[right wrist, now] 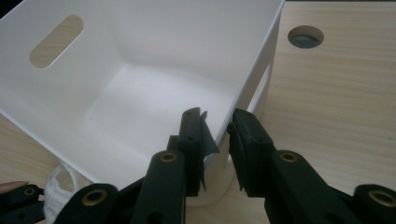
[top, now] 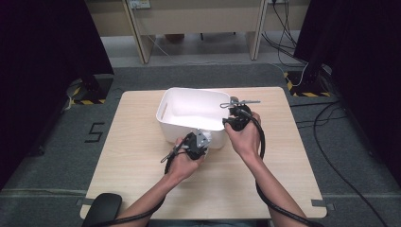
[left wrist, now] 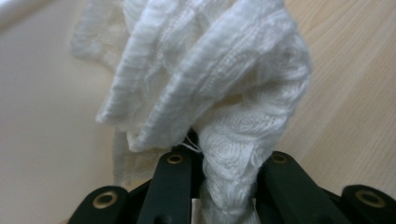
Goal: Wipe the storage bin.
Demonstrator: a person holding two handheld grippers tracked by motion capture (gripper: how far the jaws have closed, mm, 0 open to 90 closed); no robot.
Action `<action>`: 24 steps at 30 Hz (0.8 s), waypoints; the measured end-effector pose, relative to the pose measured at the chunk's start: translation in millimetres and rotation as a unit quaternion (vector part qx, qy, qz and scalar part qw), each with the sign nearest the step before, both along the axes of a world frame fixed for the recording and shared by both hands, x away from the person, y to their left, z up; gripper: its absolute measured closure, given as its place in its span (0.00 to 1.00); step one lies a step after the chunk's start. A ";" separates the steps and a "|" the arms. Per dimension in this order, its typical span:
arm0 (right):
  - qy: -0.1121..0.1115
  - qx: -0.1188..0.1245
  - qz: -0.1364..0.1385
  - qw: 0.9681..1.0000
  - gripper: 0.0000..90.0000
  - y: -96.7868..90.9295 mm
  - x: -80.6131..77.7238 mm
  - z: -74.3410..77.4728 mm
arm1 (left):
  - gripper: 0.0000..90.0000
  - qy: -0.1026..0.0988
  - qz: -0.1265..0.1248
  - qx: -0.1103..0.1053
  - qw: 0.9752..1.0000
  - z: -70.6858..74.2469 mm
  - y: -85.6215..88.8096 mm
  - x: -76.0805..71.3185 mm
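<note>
1. Closest to the lens in the left gripper view, the left tool [left wrist: 224, 186] has its two black jaws clamped on a bunched white knitted cloth [left wrist: 210, 79], which rises from between the jaws in ribbed folds.
2. Behind the cloth in that view, pale worktop [left wrist: 355, 93] shows to the right of the left tool; a smooth white surface lies to its left, and whether that is the bin's wall I cannot tell.
3. From the high view, the left tool [top: 201, 140] sits in the person's left hand [top: 182, 163] at the near wall of a white plastic bin [top: 182, 130], with the cloth [top: 204, 135] showing as a small white lump at its tip, against the bin's outside.
4. Just right of the left tool, the right tool [top: 231, 113] is held by the right hand [top: 246, 139] at the bin's near right corner.
5. Seen along the right tool [right wrist: 217, 128], its jaws straddle the bin's corner wall [right wrist: 252, 79], one jaw inside and one outside. The outer pad lies against the wall; a gap seems to remain at the inner one, so I cannot tell if the grip is tight.
6. Beyond the right tool, the bin stands open with a slot handle [right wrist: 56, 41] in its far left wall.
7. Right of this tool, a round cable hole [right wrist: 306, 36] sits in the worktop.
8. At the lower left of the right tool's own view, the cloth [right wrist: 63, 186] shows outside the bin.
</note>
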State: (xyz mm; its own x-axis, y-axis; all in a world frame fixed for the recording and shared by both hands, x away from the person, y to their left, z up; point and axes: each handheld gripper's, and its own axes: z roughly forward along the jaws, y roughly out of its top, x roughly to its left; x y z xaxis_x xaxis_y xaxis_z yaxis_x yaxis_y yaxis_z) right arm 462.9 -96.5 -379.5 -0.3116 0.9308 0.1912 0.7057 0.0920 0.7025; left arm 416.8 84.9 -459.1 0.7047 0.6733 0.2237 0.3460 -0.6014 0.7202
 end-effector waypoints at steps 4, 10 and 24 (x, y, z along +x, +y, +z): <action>0.000 0.000 -0.001 1.000 0.83 0.2 0.0 0.0 | 0.88 0.002 0.000 0.001 1.000 -1.5 -0.4 0.6; 0.000 0.000 0.000 1.000 0.83 0.3 -0.1 0.0 | 0.88 0.005 -0.001 0.006 1.000 -2.8 -1.0 1.2; 0.001 0.001 -0.001 1.000 0.83 0.4 0.0 0.0 | 0.88 0.006 -0.005 0.005 1.000 -2.1 -7.1 0.7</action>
